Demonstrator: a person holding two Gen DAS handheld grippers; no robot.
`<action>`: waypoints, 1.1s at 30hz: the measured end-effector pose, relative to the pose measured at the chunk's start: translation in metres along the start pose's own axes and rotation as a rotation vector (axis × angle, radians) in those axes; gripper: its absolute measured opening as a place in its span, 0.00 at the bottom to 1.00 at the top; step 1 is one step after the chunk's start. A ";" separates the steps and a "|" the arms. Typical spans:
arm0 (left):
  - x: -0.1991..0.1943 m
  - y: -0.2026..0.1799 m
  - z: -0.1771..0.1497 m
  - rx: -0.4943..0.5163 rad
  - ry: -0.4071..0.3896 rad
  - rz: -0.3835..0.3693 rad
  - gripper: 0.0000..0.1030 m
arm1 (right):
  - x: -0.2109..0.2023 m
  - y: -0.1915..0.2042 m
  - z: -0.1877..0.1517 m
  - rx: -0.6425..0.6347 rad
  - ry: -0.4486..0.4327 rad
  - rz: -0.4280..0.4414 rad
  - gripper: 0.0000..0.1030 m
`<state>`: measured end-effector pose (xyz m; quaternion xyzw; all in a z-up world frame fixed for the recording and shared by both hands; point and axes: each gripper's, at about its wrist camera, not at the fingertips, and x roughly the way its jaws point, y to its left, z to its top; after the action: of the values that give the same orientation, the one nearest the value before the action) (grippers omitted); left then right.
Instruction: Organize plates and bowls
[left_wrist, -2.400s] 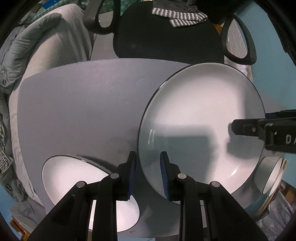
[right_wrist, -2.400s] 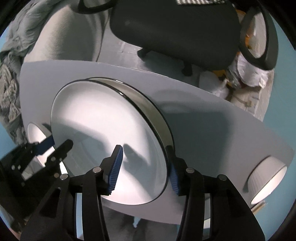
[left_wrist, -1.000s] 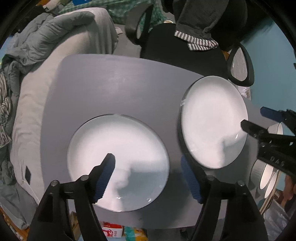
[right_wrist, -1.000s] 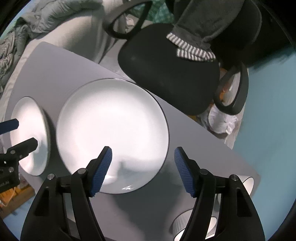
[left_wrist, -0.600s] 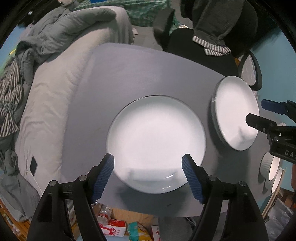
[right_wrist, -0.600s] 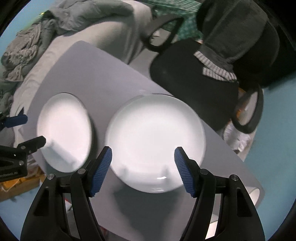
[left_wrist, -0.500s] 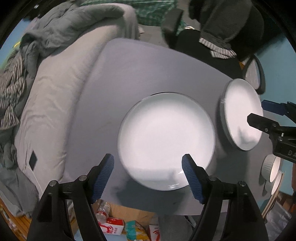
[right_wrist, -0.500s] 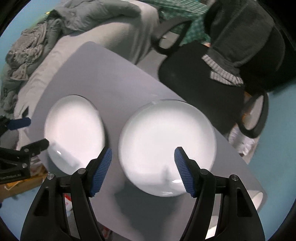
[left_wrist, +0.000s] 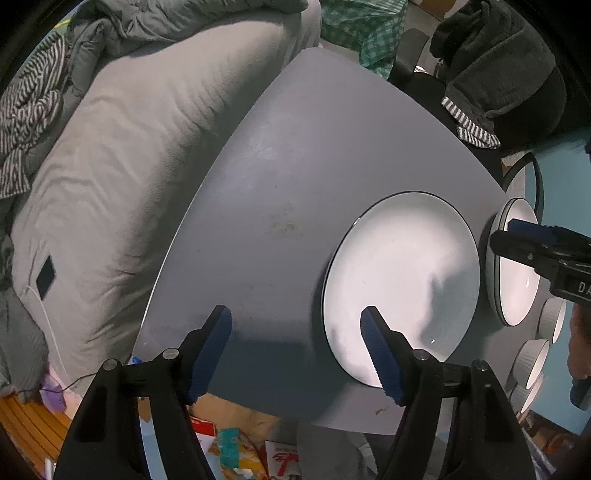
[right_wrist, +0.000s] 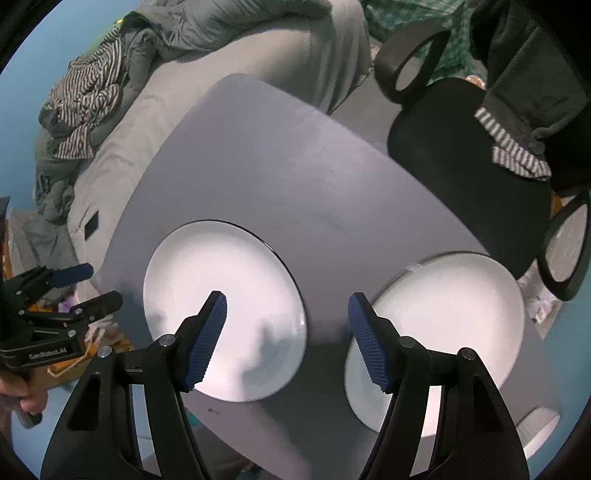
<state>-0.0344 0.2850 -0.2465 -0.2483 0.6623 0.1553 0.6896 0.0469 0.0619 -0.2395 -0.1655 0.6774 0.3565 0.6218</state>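
Note:
Two white plates with dark rims lie flat side by side on the grey table. In the left wrist view the left plate is at the right and the right plate at the far right edge. My left gripper hangs over bare table left of the left plate, its jaws closing with nothing between them. My right gripper is open above the gap between the left plate and the right plate, holding nothing. Each gripper shows in the other's view: the right gripper, the left gripper.
White ribbed bowls stand at the table's right end, one bowl low in the right wrist view. A bed with grey bedding lies left of the table. A black office chair with clothes stands behind. Floor clutter lies below the front edge.
Both grippers have let go of the right plate's rim, opened wide and risen. Over the last second both moved left, so the plates drifted right in each view.

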 end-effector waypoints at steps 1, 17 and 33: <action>0.003 0.001 0.002 0.001 0.004 -0.007 0.71 | 0.003 0.000 0.002 0.006 0.009 0.009 0.67; 0.047 -0.003 0.009 0.013 0.110 -0.058 0.34 | 0.042 -0.012 0.001 0.059 0.126 0.053 0.50; 0.048 0.001 0.009 0.031 0.130 -0.106 0.14 | 0.052 -0.028 -0.014 0.054 0.181 0.067 0.19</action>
<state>-0.0234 0.2851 -0.2939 -0.2819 0.6940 0.0917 0.6561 0.0459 0.0445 -0.2978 -0.1575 0.7453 0.3424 0.5499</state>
